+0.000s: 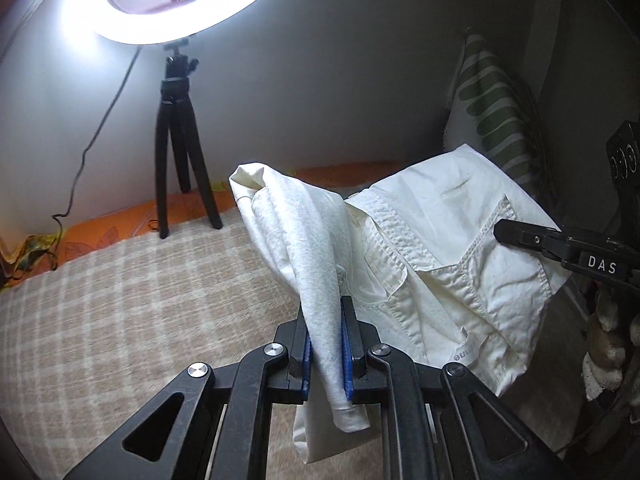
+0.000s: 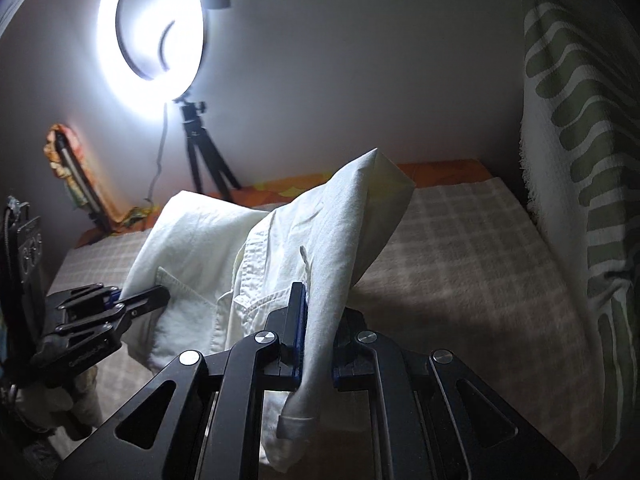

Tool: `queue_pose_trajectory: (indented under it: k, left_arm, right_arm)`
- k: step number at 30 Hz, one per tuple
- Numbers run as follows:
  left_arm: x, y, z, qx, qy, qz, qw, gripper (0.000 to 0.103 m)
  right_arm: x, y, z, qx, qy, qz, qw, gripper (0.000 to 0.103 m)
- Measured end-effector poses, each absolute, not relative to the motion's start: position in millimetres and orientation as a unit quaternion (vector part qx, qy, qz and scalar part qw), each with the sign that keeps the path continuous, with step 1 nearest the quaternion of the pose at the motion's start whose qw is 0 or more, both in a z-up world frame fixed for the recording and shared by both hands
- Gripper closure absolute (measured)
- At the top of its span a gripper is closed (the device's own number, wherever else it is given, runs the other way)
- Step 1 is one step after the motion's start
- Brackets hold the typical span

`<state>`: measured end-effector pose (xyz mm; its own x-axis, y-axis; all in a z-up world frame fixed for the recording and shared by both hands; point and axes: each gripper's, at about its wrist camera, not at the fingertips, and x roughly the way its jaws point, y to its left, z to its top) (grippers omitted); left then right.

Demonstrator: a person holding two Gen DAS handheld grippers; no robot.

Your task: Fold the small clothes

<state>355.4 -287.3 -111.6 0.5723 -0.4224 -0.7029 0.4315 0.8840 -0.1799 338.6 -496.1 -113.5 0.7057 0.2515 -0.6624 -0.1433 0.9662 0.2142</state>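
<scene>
A bed with a checked brown and cream blanket (image 1: 120, 304) holds things up. A black tripod (image 1: 176, 152) stands on its orange sheet (image 1: 100, 228) by the wall.

Ring light (image 1: 192, 4) cropped by the left-wrist view's top edge; white garment (image 1: 440, 248) hides the checked blanket (image 1: 120, 320) beneath; tripod (image 2: 208, 160) blurred.

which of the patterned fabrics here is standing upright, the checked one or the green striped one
The green-striped cushion, propped upright at the right edge; the beige checked blanket lies flat under the garment.
</scene>
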Motion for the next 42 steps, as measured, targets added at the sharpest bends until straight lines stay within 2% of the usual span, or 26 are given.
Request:
queue_pose_trajectory:
  k: [8,11,14,16,18,21,24,27,32,36,42]
  left_arm:
    - [375,-300,-151,0.013,0.425,-0.219,0.878,0.093]
    - [375,-297,-151,0.024,0.427,-0.212,0.879,0.081]
    - [369,-291,-143,0.034,0.415,-0.206,0.886,0.07]
    - [363,-287,-135,0.036,0.404,-0.204,0.891,0.063]
    - [355,-281,-125,0.037,0.396,-0.204,0.895,0.057]
    - [339,-272,-107,0.039,0.384,-0.207,0.899,0.048]
    - [316,-258,-83,0.041,0.362,-0.208,0.908,0.045]
    - [296,-248,-65,0.042,0.347,-0.209,0.913,0.038]
    - [250,-224,-31,0.042,0.315,-0.213,0.924,0.028]
    - [214,-207,-9,0.04,0.295,-0.218,0.929,0.015]
    - [157,-184,7,0.055,0.265,-0.224,0.936,0.003]
  right_arm:
    - [379,-512,-157,0.055,0.398,0.072,0.913,0.095]
    - [383,-515,-168,0.048,0.412,0.048,0.909,0.094]
    - [383,-513,-169,0.024,0.419,0.011,0.908,0.083]
    - [379,-510,-162,0.011,0.417,-0.011,0.909,0.057]
    - [368,-504,-150,0.006,0.401,-0.016,0.916,0.047]
    - [351,-490,-127,-0.01,0.379,-0.019,0.925,0.047]
    - [330,-476,-103,-0.029,0.357,-0.033,0.933,0.045]
    - [306,-465,-78,-0.026,0.335,-0.034,0.941,0.038]
    - [260,-453,-47,-0.003,0.305,-0.036,0.952,0.032]
    - [229,-442,-31,0.002,0.279,-0.045,0.959,0.023]
    - [180,-413,-19,0.0,0.266,-0.05,0.963,0.021]
